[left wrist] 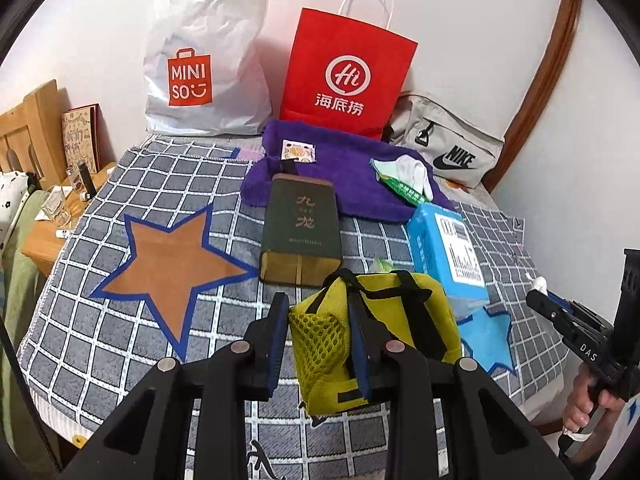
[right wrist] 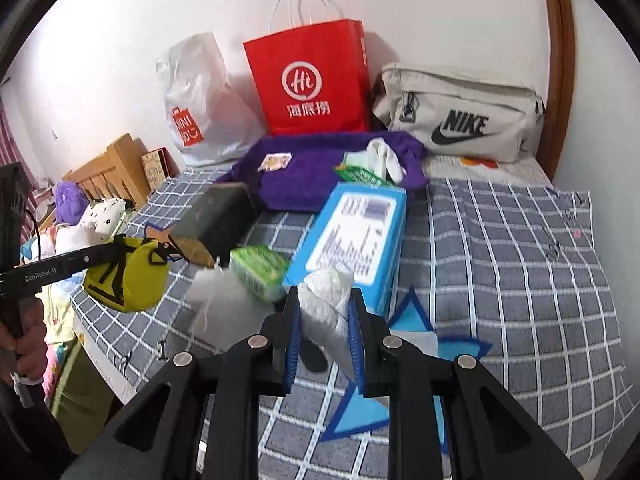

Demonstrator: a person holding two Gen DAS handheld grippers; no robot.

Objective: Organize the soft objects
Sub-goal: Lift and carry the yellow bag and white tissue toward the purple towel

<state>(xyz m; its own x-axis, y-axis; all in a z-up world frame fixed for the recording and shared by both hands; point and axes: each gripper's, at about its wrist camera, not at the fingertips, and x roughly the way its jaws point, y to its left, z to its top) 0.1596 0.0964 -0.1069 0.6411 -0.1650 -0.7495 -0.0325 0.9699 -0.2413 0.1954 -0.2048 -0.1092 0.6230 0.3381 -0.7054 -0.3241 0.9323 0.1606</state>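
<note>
progress looks early: left gripper (left wrist: 318,344) is clamped on the yellow mesh bag (left wrist: 384,332) at lower centre, right gripper (right wrist: 325,336) pinches a white cloth (right wrist: 328,300) at lower centre. towel (left wrist: 344,176), socks (left wrist: 412,172) and packets lie unsorted in mid-frame on the bed (left wrist: 120,320).

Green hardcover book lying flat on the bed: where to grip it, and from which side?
Take the green hardcover book by its near page edge, coming in low from the front. It lies flat, cover up, and that thick edge faces the camera. The far end rests against the purple towel.
</note>
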